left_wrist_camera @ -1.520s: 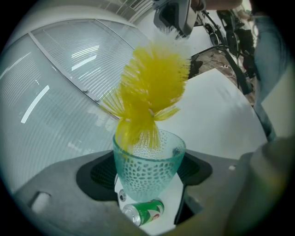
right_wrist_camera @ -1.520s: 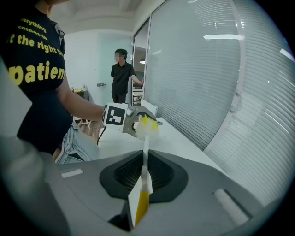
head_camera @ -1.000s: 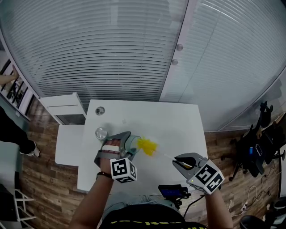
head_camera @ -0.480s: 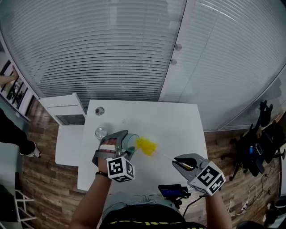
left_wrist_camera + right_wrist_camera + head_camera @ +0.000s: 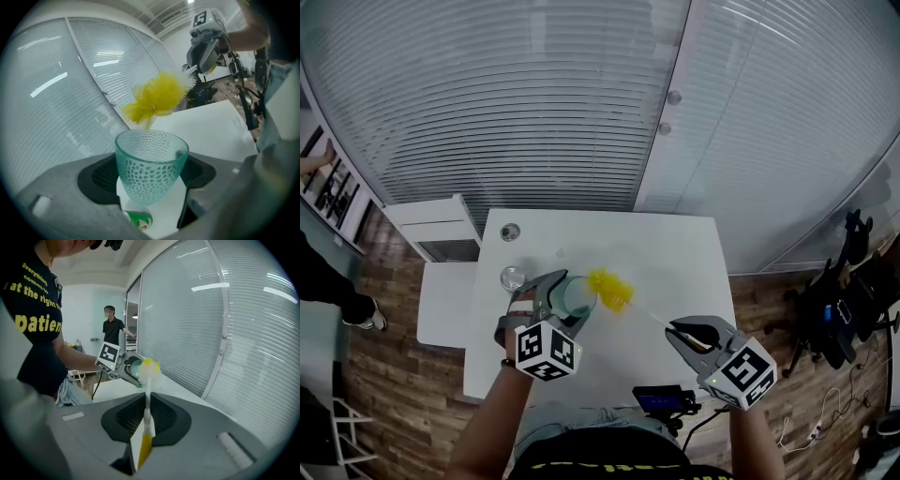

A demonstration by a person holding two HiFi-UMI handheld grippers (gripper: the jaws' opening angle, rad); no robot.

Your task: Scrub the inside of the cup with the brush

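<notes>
Right gripper [image 5: 679, 329] aims the brush [image 5: 610, 290], bristles leading, at the tilted cup [image 5: 574, 295].

1. The cup [image 5: 150, 164] is translucent teal glass, patterned all over with small pebbled dimples.
2. The brush [image 5: 158, 96] has a bright yellow bristle head, a white stem and a yellow handle end.
3. The counter [image 5: 675, 253] is plain white.
4. The left gripper [image 5: 567, 294] and right gripper [image 5: 680, 330] are grey; their cubes bear black-and-white square markers.
</notes>
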